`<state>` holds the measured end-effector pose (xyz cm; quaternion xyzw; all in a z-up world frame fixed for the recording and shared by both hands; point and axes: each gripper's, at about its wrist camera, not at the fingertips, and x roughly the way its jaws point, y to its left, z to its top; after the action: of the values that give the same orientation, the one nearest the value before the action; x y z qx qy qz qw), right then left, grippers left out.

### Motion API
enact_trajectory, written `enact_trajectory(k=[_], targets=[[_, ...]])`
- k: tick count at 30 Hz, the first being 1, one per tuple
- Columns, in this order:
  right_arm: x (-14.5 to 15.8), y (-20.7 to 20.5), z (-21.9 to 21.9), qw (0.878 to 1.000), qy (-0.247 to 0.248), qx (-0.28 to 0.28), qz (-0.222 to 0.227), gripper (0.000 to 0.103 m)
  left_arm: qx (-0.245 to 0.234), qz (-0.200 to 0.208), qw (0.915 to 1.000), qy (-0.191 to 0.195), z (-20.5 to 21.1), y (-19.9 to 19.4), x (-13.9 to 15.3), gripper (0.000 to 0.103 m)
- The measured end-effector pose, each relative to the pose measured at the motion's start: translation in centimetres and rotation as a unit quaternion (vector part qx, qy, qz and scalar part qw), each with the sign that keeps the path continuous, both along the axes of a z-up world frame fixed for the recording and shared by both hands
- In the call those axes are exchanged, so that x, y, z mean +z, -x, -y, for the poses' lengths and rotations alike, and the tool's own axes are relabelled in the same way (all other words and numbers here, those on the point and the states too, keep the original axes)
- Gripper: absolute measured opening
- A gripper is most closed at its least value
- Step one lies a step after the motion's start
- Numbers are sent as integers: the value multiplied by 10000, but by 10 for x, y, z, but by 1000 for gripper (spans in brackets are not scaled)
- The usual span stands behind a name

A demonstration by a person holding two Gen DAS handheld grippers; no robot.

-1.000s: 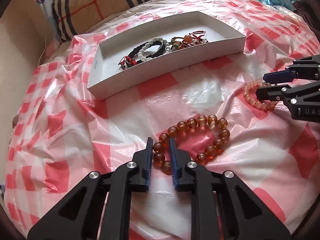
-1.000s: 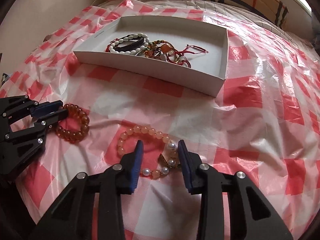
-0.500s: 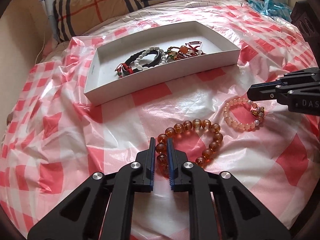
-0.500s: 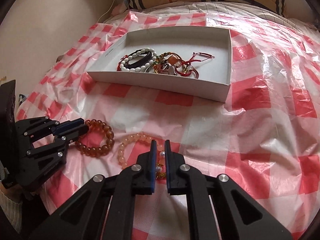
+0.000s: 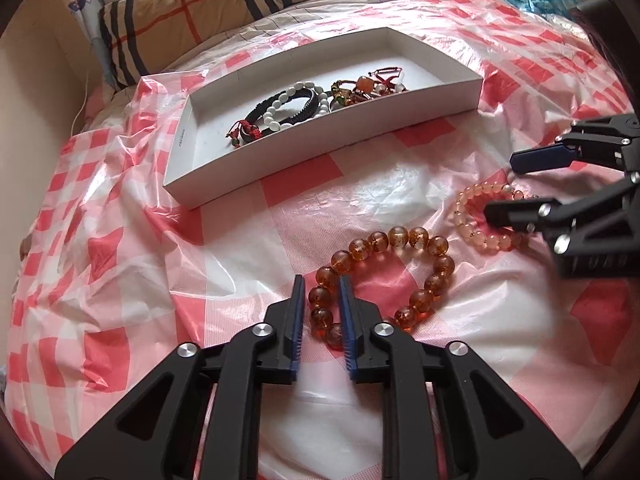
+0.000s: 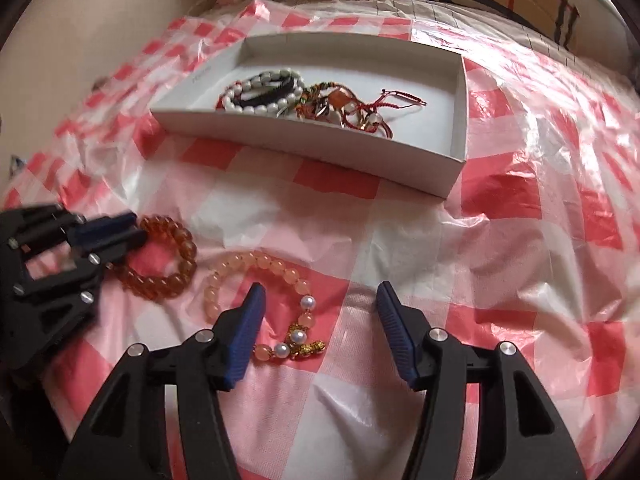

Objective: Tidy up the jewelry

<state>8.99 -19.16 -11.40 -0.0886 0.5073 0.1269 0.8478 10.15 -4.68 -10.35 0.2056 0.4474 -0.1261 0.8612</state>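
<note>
change since earlier: right gripper (image 6: 318, 294) jaws have just been opening, from pinched together half a second ago to spread wide now; left gripper (image 5: 322, 286) jaws have just been opening a little too, amber beads between them throughout.
left gripper: jaws standing narrow, straddling the near-left arc of the amber bracelet (image 5: 386, 278); beads sitting in the gap, pads not visibly pressing, so released rather than clamped.
right gripper: jaws wide apart, grasping nothing; pearl and gold-charm end of the pink bracelet (image 6: 260, 280) lying between and just below the fingers, untouched.
amber bracelet: lying flat on the red-checked plastic sheet (image 6: 520, 260), just beside the pink bracelet, the two not touching.
white box (image 5: 320, 144): sitting further back on the sheet, well apart from both loose bracelets.
box contents: white bead bracelet (image 6: 260, 94) lying against a black band (image 5: 280, 110), tangle of red-cord pieces (image 6: 360, 108) next to them.
far edge: plaid pillow (image 5: 192, 20) lying behind the box.
</note>
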Motion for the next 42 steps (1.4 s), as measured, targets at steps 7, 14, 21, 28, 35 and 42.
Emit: enact_trajectory(k=[7,14,21,28,35,42], targets=[[8,-2,9,9837,-1716,227,-482,8,33,-506,9917,1179,-17,-5,16,10],[20,-8,47,9417,-3325,-131,-500,8,175,-144,9754,2195,-41,-4,42,10],[36,-9,58,9146,-4030,-202,-252,8,191,128,9709,2384,-45,-2,55,10],[60,-11,71,8801,-4738,-146,250,8,146,378,9665,2535,-37,-2,77,10],[78,-22,68,8475,-5284,15,506,8,231,666,9633,2591,-25,-12,99,10],[94,-53,59,8256,-5591,144,747,9,313,891,9602,2628,-14,-39,115,10]])
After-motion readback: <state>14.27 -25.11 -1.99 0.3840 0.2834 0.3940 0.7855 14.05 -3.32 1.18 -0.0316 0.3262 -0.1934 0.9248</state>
